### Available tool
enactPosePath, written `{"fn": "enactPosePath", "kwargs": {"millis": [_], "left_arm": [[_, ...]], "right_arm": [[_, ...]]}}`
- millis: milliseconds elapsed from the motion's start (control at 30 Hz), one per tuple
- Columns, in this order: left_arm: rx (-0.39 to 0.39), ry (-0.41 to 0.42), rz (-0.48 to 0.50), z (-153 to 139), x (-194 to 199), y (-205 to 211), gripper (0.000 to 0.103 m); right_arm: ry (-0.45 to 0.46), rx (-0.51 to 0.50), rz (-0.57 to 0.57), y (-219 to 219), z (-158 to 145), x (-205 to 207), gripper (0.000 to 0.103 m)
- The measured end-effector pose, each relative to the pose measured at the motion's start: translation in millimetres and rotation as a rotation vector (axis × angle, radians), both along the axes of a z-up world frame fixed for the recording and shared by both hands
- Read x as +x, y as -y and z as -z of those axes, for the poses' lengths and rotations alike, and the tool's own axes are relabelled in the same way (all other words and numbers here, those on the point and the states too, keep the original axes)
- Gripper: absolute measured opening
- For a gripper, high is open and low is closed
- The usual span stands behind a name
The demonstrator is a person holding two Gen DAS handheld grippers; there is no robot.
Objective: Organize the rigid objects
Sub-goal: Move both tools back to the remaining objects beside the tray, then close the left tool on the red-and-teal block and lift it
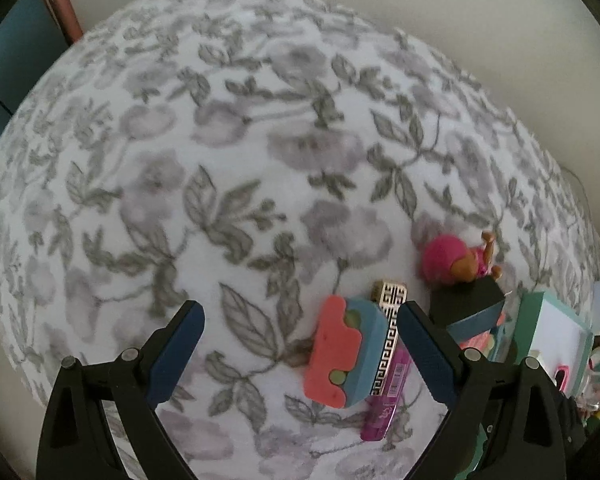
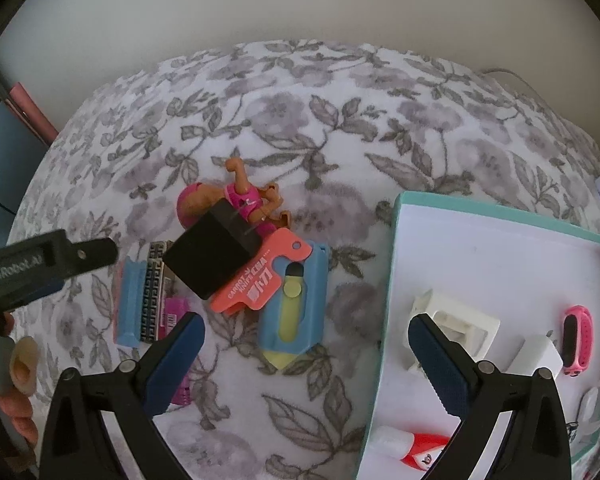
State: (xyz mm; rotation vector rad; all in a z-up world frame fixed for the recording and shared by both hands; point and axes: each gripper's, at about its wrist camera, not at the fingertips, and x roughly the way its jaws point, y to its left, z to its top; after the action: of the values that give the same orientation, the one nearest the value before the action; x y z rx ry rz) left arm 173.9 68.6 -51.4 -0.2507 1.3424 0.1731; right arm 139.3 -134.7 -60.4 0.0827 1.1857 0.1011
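Loose objects lie on a floral cloth. A pink-and-brown toy dog (image 2: 240,200) lies behind a black box (image 2: 212,256), which rests on a coral-and-blue carrot knife toy (image 2: 288,296). To the left lie another coral-and-blue toy (image 1: 344,352), a patterned silver bar (image 2: 152,296) and a magenta pen (image 1: 384,396). A teal-rimmed white tray (image 2: 500,248) holds a white holder (image 2: 452,324), a white charger (image 2: 540,354), a pink band (image 2: 576,340) and a red-and-white tube (image 2: 412,444). My left gripper (image 1: 300,316) is open beside the left toy. My right gripper (image 2: 306,330) is open above the carrot knife.
The floral cloth (image 1: 220,160) covers a rounded surface that ends at a pale wall (image 2: 300,0). A dark red post (image 1: 66,4) stands at the far left. The left gripper's body (image 2: 40,268) reaches in from the left in the right wrist view.
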Motion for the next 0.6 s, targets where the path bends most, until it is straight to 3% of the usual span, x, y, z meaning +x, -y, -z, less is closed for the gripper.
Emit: {"fn": "enactPosePath", "kwargs": {"millis": [200,367,600], "left_arm": [[-0.049,-0.045,0.014,17.4,-2.7,7.8,0.095],[-0.072,-0.055,0.035,21.9,-5.4,14.1,0.070],[-0.115,-0.047,0.061,23.2,-11.5,20.8,0.045]], "right_arm": [[-0.006,0.007,0.001,-2.9,6.9,1.7,0.103],[-0.009,0.027,-0.004,-5.6,11.9,2.8,0.103],[0.003,0.027,0.005,-6.2,13.5,3.3,0.103]]}}
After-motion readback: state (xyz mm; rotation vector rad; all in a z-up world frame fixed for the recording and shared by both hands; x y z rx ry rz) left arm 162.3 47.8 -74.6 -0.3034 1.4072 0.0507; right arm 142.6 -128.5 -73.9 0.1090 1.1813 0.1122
